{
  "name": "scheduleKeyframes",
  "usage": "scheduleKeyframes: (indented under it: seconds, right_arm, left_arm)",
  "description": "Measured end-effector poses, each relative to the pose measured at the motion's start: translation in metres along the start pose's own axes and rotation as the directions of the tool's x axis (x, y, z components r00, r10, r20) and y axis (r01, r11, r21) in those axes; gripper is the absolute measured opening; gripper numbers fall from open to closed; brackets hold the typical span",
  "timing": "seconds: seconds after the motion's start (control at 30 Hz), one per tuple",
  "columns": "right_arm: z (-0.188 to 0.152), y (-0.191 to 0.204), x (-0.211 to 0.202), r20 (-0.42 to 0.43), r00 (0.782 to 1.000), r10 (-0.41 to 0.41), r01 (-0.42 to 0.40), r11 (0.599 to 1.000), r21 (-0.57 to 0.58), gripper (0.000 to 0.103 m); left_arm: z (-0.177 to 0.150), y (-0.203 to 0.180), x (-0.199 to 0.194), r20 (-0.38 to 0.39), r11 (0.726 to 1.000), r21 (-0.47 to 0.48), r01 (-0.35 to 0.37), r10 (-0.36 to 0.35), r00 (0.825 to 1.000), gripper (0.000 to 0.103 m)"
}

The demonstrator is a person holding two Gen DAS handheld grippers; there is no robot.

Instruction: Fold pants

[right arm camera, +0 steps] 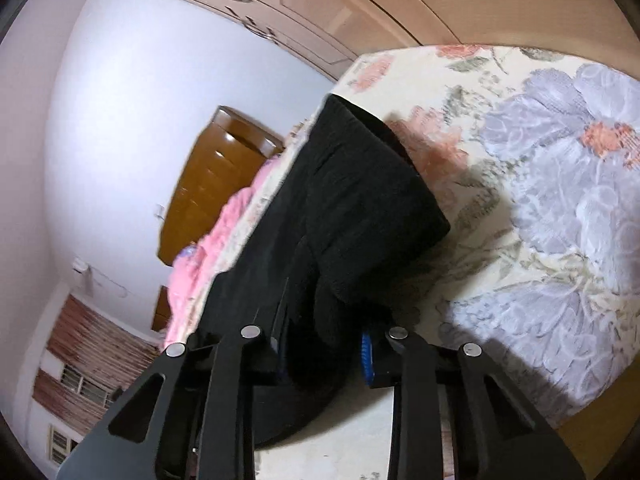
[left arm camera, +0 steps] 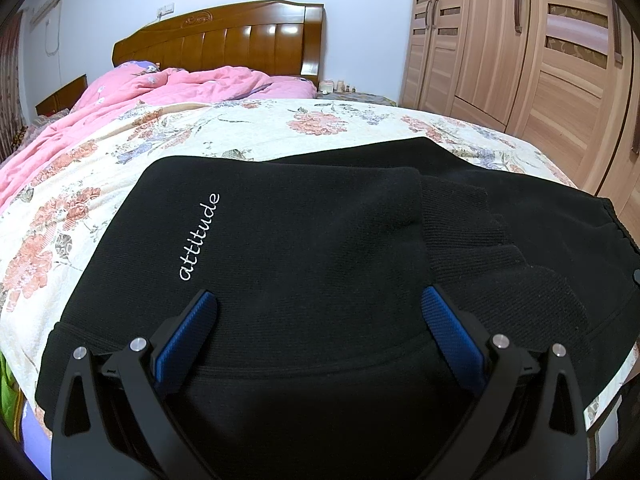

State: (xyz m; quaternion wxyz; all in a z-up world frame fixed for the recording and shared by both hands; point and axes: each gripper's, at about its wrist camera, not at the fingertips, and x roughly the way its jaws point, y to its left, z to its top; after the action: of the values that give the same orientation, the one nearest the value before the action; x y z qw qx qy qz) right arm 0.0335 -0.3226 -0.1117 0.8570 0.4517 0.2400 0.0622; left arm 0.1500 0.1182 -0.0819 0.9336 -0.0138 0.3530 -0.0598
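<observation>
Floral bedspread [right arm camera: 560,184] bears black pants [right arm camera: 360,208] hiding right claw [right arm camera: 324,356] tips.

Pants [left arm camera: 304,248] on bed [left arm camera: 248,128]; quilt [left arm camera: 132,92] behind, wardrobe [left arm camera: 520,48] right; headboard [left arm camera: 240,36] seemingly farthest.

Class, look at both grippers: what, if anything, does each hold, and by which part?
The right gripper is shut on the pants, pinching a bunched fold at their near edge. The left gripper is open above the pants and holds nothing.
</observation>
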Motion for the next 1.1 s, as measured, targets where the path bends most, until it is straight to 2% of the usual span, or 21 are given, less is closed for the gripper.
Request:
scheduleKeyframes:
  seconds: [0.1, 0.23, 0.27, 0.33, 0.43, 0.5, 0.53, 0.6, 0.67, 0.7, 0.73, 0.77, 0.8, 0.83, 0.87, 0.9, 0.93, 0.97, 1.0, 1.03, 1.1]
  right_arm:
    - [0.005, 0.021, -0.002, 0.022, 0.999, 0.026, -0.024, 0.998, -0.066, 0.026]
    - [0.014, 0.076, 0.006, 0.041, 0.999, 0.030, -0.019, 0.972, -0.235, 0.026]
    - [0.014, 0.101, 0.010, 0.041, 0.998, 0.037, -0.023, 0.953, -0.304, 0.026]
    - [0.008, 0.149, 0.022, 0.023, 0.997, 0.071, -0.055, 0.904, -0.423, 0.026]
    - [-0.024, 0.234, 0.053, -0.051, 0.991, 0.120, -0.126, 0.778, -0.616, 0.026]
    - [-0.059, 0.282, 0.073, -0.105, 0.987, 0.124, -0.161, 0.666, -0.728, 0.026]
    - [-0.091, 0.310, 0.085, -0.131, 0.985, 0.110, -0.171, 0.569, -0.804, 0.026]
    - [-0.146, 0.340, 0.105, -0.170, 0.983, 0.062, -0.180, 0.406, -0.896, 0.026]
    - [-0.223, 0.354, 0.137, -0.236, 0.969, -0.077, -0.217, 0.193, -0.957, 0.026]
    - [-0.247, 0.351, 0.148, -0.246, 0.960, -0.134, -0.228, 0.132, -0.965, 0.027]
    - [-0.283, 0.341, 0.167, -0.276, 0.930, -0.244, -0.274, 0.046, -0.961, 0.030]
    - [-0.312, 0.327, 0.177, -0.263, 0.913, -0.310, -0.288, -0.036, -0.957, 0.042]
    - [-0.324, 0.323, 0.168, -0.189, 0.951, -0.245, -0.224, -0.122, -0.967, 0.048]
    - [-0.337, 0.319, 0.157, -0.125, 0.971, -0.202, -0.168, -0.209, -0.963, 0.052]
    - [-0.338, 0.318, 0.154, -0.154, 0.963, -0.223, -0.203, -0.216, -0.955, 0.065]
    - [-0.334, 0.318, 0.150, -0.227, 0.944, -0.239, -0.274, -0.183, -0.944, 0.076]
    - [-0.322, 0.317, 0.142, -0.304, 0.927, -0.221, -0.335, -0.117, -0.935, 0.082]
    - [-0.306, 0.316, 0.132, -0.344, 0.920, -0.190, -0.358, -0.044, -0.933, 0.082]
    - [-0.298, 0.316, 0.124, -0.365, 0.916, -0.168, -0.371, -0.003, -0.929, 0.082]
    - [-0.279, 0.314, 0.113, -0.392, 0.912, -0.121, -0.388, 0.061, -0.920, 0.082]
    - [-0.243, 0.305, 0.094, -0.374, 0.926, -0.047, -0.361, 0.174, -0.916, 0.083]
  left_arm:
    - [0.000, 0.001, 0.000, -0.001, 1.000, -0.003, 0.004, -0.004, 1.000, 0.102]
    - [0.004, 0.007, -0.004, -0.014, 0.999, -0.027, 0.045, -0.045, 0.999, 0.101]
    - [0.006, 0.013, -0.012, 0.002, 0.996, -0.054, 0.074, -0.074, 0.997, 0.100]
    - [0.009, 0.027, -0.032, 0.070, 0.991, -0.098, 0.089, -0.082, 0.994, 0.099]
    - [0.015, 0.058, -0.065, 0.148, 0.989, -0.142, 0.051, -0.030, 0.989, 0.099]
    - [0.016, 0.081, -0.083, 0.173, 0.986, -0.167, 0.008, 0.021, 0.985, 0.100]
    - [0.016, 0.089, -0.089, 0.177, 0.984, -0.176, -0.007, 0.039, 0.984, 0.100]
    - [0.012, 0.113, -0.103, 0.179, 0.976, -0.207, -0.063, 0.101, 0.979, 0.100]
    - [0.004, 0.133, -0.113, 0.170, 0.966, -0.237, -0.103, 0.145, 0.975, 0.100]
    - [-0.001, 0.144, -0.116, 0.158, 0.959, -0.254, -0.123, 0.167, 0.973, 0.100]
    - [-0.008, 0.155, -0.119, 0.146, 0.952, -0.270, -0.141, 0.185, 0.972, 0.100]
    - [-0.013, 0.163, -0.122, 0.134, 0.946, -0.284, -0.154, 0.198, 0.971, 0.100]
    - [-0.018, 0.170, -0.125, 0.125, 0.943, -0.293, -0.160, 0.204, 0.971, 0.100]
    - [-0.022, 0.175, -0.126, 0.116, 0.940, -0.298, -0.164, 0.206, 0.972, 0.100]
    - [-0.026, 0.180, -0.127, 0.109, 0.939, -0.301, -0.165, 0.206, 0.973, 0.100]
    - [-0.030, 0.185, -0.129, 0.103, 0.940, -0.302, -0.160, 0.199, 0.975, 0.100]
    - [-0.031, 0.187, -0.129, 0.101, 0.940, -0.306, -0.150, 0.189, 0.977, 0.100]
    - [-0.030, 0.188, -0.129, 0.101, 0.941, -0.315, -0.125, 0.164, 0.981, 0.100]
    - [-0.029, 0.187, -0.128, 0.105, 0.941, -0.322, -0.099, 0.140, 0.985, 0.100]
    - [-0.027, 0.186, -0.127, 0.116, 0.942, -0.332, -0.052, 0.095, 0.989, 0.100]
    - [-0.019, 0.178, -0.124, 0.128, 0.938, -0.339, 0.070, -0.027, 0.991, 0.100]
